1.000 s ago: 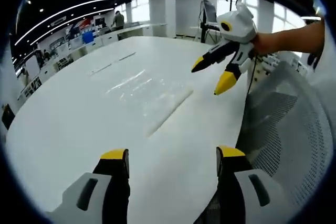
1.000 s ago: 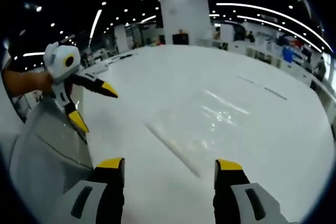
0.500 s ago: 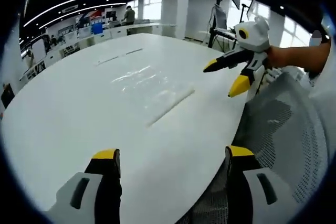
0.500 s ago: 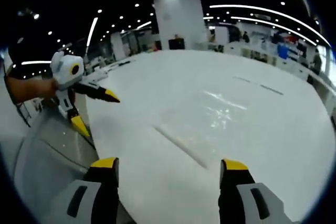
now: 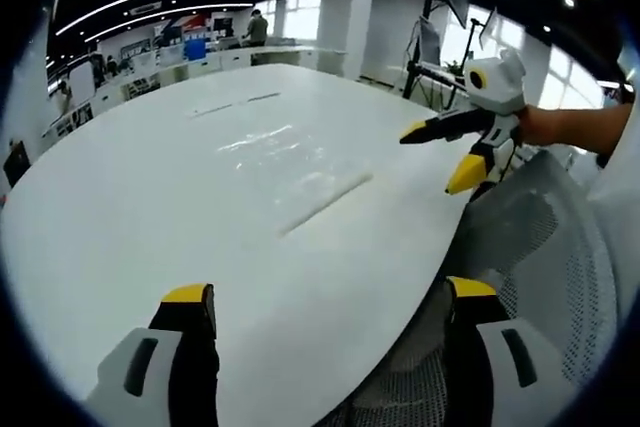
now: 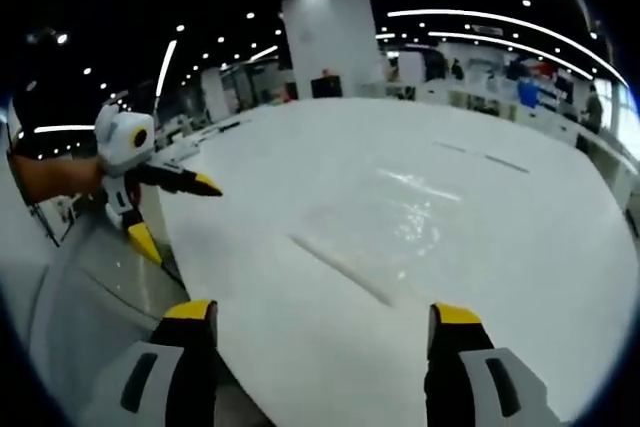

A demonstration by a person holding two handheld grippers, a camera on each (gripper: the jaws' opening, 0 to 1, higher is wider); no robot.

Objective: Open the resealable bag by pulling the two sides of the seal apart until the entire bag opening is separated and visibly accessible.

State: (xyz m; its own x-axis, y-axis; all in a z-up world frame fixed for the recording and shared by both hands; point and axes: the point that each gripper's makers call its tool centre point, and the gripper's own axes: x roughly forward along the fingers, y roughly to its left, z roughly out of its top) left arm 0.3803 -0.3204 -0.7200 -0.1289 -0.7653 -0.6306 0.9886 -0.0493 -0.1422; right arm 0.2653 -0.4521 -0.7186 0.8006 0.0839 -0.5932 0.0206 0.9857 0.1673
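A clear resealable bag (image 5: pixel 285 162) lies flat on the white table (image 5: pixel 120 207), its seal strip (image 5: pixel 325 201) toward the near edge. In the right gripper view the bag (image 6: pixel 385 217) lies ahead, seal strip (image 6: pixel 340 269) closest. My left gripper (image 5: pixel 330 307) is open at the table's near edge, well short of the bag, nothing between its jaws. My right gripper (image 6: pixel 315 322) is open too, also short of the seal. The right gripper (image 5: pixel 452 152) hangs open off the table's right edge in the left gripper view; the left gripper (image 6: pixel 172 209) shows open at the left in the right gripper view.
A grey mesh chair back (image 5: pixel 560 237) stands at the table's near edge, also as the chair (image 6: pixel 70 297). A person's forearm (image 5: pixel 580 127) holds the right gripper. Counters and a white pillar (image 6: pixel 325 42) stand far behind the table.
Both cameras have drawn back a little and the views shifted. The bag has not moved. Both grippers stay open and away from the bag.
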